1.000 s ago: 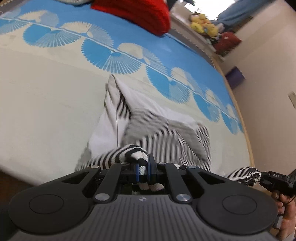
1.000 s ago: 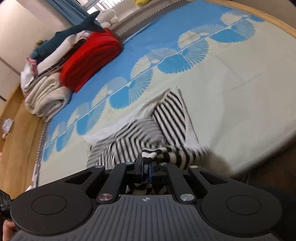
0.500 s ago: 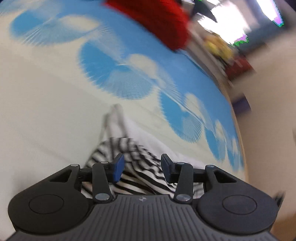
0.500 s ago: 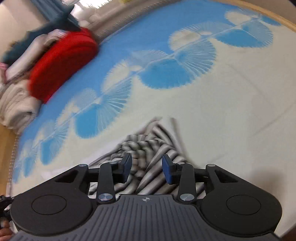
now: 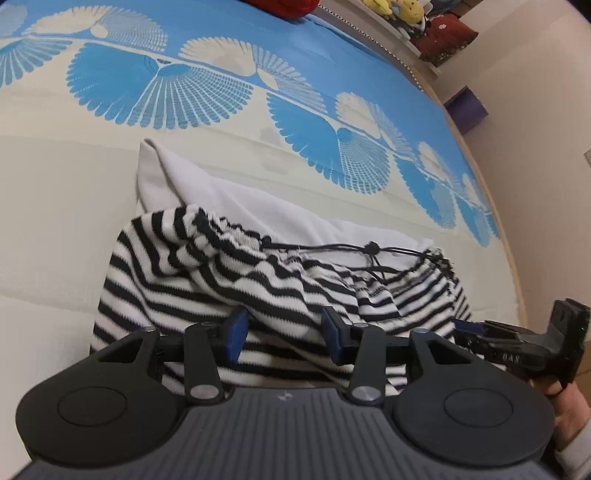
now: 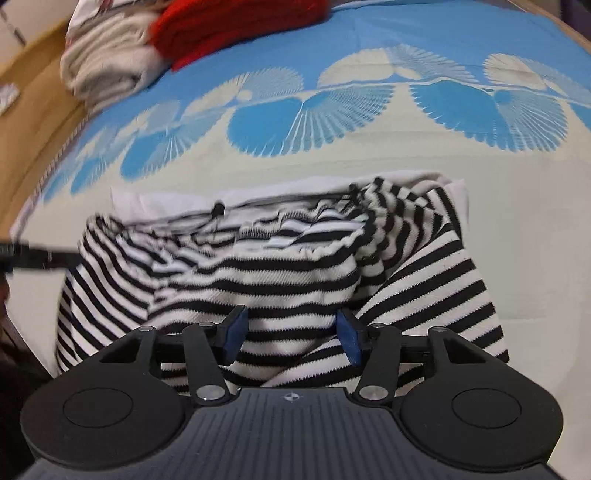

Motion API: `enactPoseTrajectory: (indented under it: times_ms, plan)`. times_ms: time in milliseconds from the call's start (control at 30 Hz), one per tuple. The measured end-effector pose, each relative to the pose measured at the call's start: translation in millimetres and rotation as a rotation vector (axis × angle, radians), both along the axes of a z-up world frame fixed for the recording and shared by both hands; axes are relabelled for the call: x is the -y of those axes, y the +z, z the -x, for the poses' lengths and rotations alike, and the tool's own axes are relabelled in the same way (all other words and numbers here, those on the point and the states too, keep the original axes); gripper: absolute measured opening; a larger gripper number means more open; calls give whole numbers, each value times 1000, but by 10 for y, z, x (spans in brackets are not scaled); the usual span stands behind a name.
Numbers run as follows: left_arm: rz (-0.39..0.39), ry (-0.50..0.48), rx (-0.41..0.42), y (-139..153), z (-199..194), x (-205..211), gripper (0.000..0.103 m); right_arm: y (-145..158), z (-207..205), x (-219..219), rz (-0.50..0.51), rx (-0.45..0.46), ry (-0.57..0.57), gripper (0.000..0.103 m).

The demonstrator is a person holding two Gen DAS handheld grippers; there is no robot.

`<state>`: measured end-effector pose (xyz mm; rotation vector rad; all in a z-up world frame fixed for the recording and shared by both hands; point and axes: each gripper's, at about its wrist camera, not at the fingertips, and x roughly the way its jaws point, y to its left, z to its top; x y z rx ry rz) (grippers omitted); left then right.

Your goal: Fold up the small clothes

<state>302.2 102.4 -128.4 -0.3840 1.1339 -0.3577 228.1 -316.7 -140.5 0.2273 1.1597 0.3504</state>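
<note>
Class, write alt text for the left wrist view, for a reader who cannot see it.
A black-and-white striped garment with a black drawstring lies bunched on a cream and blue fan-patterned bedspread. The left gripper is open just above it, holding nothing. The right gripper shows at the right edge.

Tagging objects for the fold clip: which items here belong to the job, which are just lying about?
Job:
striped garment
left gripper, open
right gripper, open

Lying about:
red knit
folded cream blankets
plush toys
purple box
patterned bedspread
</note>
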Motion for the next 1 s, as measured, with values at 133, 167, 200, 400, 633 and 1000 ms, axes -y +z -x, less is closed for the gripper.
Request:
enactPoseTrajectory:
  times_ms: [133,167,200,400,633,1000]
  plan:
    - [-23,37,73,81,-63,15,5,57,-36,-96,67,99,48,1]
    - [-26,60,105,127,-72,-9,3,117,-70,-81,57,141,30,1]
    - [-23,97,142,186,-87,-39,3,187,-89,-48,39,191,-2,0]
    - [9,244,293,371,-217,-89,3,551,-224,185,-28,461,-275,0]
    - [-63,304,239,195,-481,34,3,371,-601,-93,99,448,-296,0]
    - [-63,171,-18,-300,-788,67,43,-354,-982,-520,307,119,-106,7]
